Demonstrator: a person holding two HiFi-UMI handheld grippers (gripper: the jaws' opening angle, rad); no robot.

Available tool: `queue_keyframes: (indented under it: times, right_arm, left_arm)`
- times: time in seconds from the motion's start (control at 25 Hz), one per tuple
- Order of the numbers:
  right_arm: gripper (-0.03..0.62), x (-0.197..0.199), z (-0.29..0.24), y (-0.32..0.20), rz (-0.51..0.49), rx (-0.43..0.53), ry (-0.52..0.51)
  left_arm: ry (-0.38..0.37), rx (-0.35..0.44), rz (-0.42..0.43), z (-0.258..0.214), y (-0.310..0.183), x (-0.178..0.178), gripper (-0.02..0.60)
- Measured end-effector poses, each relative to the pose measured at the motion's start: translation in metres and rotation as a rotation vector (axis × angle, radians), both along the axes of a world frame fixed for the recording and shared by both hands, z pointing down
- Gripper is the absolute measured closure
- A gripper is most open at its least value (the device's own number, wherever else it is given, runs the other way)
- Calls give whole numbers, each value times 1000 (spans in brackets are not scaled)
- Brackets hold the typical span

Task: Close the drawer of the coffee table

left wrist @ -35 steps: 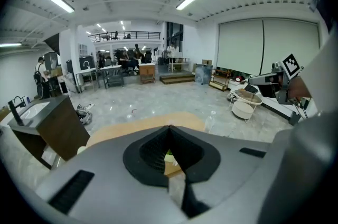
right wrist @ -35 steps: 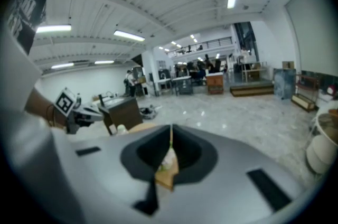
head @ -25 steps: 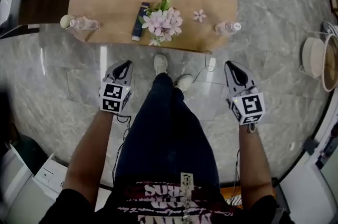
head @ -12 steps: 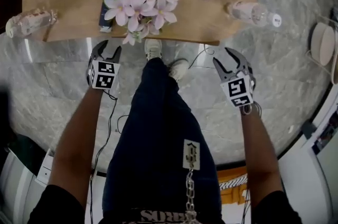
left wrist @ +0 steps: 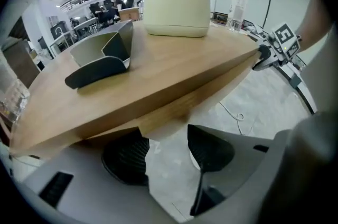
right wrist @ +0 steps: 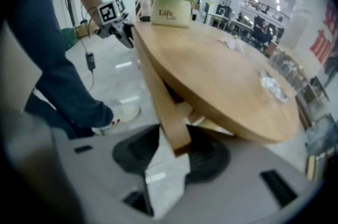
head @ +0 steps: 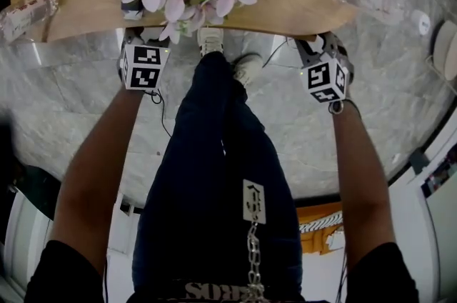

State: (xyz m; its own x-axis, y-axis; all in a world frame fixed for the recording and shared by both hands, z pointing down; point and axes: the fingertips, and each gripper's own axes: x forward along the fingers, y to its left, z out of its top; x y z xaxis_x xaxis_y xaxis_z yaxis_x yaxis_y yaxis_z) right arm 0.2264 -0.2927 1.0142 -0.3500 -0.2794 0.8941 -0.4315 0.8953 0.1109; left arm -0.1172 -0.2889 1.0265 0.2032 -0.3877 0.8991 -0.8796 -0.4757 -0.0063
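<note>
Both grippers have dropped to the near edge of the coffee table (head: 314,5) since a second ago. Left gripper (left wrist: 166,133): jaws just opened wide, with a corner of the drawer front (left wrist: 169,117) under the tabletop at their tips. Right gripper (right wrist: 171,138): jaws just narrowed onto that wooden front, pads against both faces. Marble floor (head: 278,108) is open behind both, and the person's leg (head: 221,151) is between the arms.

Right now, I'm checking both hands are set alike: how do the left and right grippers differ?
The left gripper has just opened further, jaws wide with floor between; the right gripper has just closed somewhat, a wooden board between its jaws; whether the pads press it I cannot tell. Both sit at the coffee table's near edge.
</note>
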Motion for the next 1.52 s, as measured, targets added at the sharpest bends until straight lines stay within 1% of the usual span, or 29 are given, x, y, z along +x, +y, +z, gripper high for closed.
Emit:
queue_keyframes:
  times: [0.08,0.16,0.32,0.52,0.72,0.96,1.12,1.4,1.52]
  right_arm:
    - [433,-1,0,-2,-6,11,-9]
    - [436,0,0,0,-11,6,-13]
    - [444,-1,-1,3,-35,-15,0]
    - [450,0,-3,20,-55,-46,14]
    - [454,-1,-7,51,-77,-73,16]
    - [461,2,-8,105,-98,-123,29]
    - [463,0,-4,129,-110,-152,34]
    - [467,-2,2,137,-140,-164,24]
    - [467,0,-1,134,-136,-171,17]
  left_arm:
    - [-7,5,-28,-1,-3,-1,340]
    - [-14,-8,-40,0,-1,-2,343]
    - [-35,-26,-30,-2,3,-2,351]
    - [-40,-47,-19,-5,18,-2,357]
    - [-46,-76,-26,-9,49,-3,359]
    - [-50,-139,-13,-11,104,-1,371]
    - [-60,-170,-16,-7,127,-3,374]
    - [-78,-182,2,-1,131,-4,377]
    - [-74,-181,12,-3,131,-2,379]
